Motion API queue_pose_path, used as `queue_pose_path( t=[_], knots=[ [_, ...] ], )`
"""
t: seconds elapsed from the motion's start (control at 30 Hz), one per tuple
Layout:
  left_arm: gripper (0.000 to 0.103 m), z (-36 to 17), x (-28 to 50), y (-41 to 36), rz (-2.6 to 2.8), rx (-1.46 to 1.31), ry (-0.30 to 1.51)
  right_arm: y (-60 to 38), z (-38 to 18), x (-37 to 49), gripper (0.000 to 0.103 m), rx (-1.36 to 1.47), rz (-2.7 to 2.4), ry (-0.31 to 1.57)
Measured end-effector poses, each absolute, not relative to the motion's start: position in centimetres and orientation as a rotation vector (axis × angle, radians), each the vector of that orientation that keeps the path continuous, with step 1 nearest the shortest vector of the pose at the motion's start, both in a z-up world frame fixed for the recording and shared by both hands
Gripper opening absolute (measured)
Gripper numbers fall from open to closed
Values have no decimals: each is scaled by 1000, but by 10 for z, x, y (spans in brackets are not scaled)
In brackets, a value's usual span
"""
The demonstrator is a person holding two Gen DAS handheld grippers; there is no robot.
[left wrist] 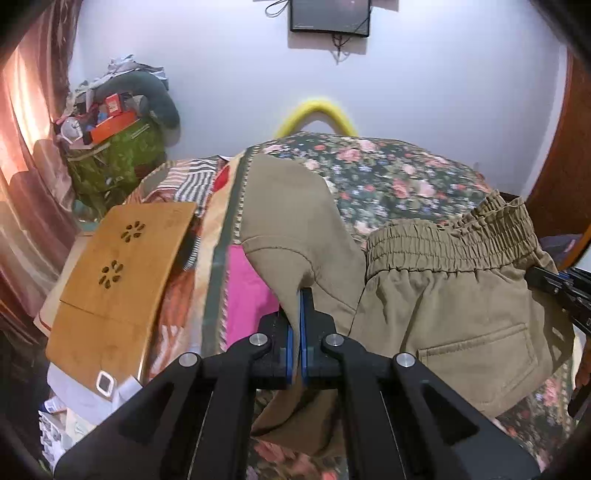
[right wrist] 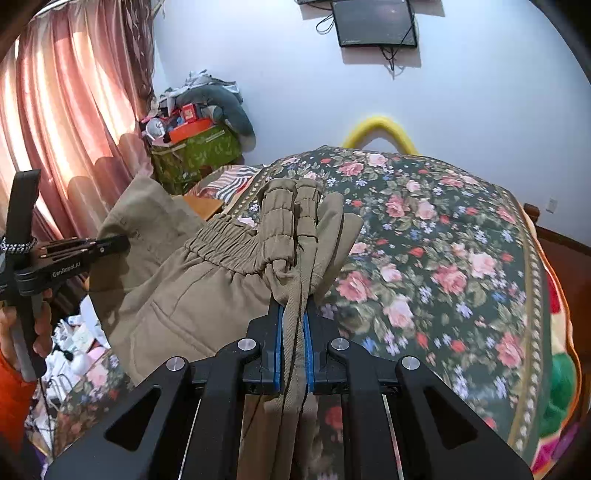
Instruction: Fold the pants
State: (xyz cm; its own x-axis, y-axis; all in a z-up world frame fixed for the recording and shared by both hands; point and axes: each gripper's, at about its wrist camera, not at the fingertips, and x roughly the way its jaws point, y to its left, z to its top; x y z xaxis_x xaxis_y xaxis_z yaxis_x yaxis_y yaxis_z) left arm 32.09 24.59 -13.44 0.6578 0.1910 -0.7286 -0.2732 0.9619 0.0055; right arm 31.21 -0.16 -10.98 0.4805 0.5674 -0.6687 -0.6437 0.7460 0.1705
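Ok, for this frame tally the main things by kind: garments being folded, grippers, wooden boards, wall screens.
Khaki pants: 1
Grippers: 2, left gripper and right gripper, both shut on the pants
Wooden board: 1
Wall screen: 1
Total: 5

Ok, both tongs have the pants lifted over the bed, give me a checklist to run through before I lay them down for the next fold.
1. Left tongs shut on the pants: ok, a fold of cloth is pinched between the blue pads.
2. Right tongs shut on the pants near the waistband: ok, bunched cloth runs between the pads.
3. Waistband held flat: not ok, it is gathered and doubled over at the right tongs.
4. Bedspread free where the pants would land: ok on the floral part ahead.
5. Wooden board clear of the pants: ok, it lies apart on the left.
6. Legs hanging straight: cannot tell, the lower part is hidden behind the tongs.
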Motion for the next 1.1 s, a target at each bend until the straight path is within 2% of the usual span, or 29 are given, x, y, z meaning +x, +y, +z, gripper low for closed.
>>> queue_pose_path(
  t=[0.43,0.73,0.9,1.0,1.1],
  knots=[
    [2,-215,398,297,385,-125,888,61,-168,362,8,-121,678,864],
    [3,-277,416,324,420,-160,1002,74,-198,368,10,-139,674,909],
    [8,-293,408,330,414,-205,1074,66,-197,355,23,-185,666,912],
    [16,-293,391,326,407,-203,1092,53,-193,342,25,-157,679,911],
    [18,-286,370,314,391,-172,1107,40,-187,327,28,-151,696,909]
  ],
)
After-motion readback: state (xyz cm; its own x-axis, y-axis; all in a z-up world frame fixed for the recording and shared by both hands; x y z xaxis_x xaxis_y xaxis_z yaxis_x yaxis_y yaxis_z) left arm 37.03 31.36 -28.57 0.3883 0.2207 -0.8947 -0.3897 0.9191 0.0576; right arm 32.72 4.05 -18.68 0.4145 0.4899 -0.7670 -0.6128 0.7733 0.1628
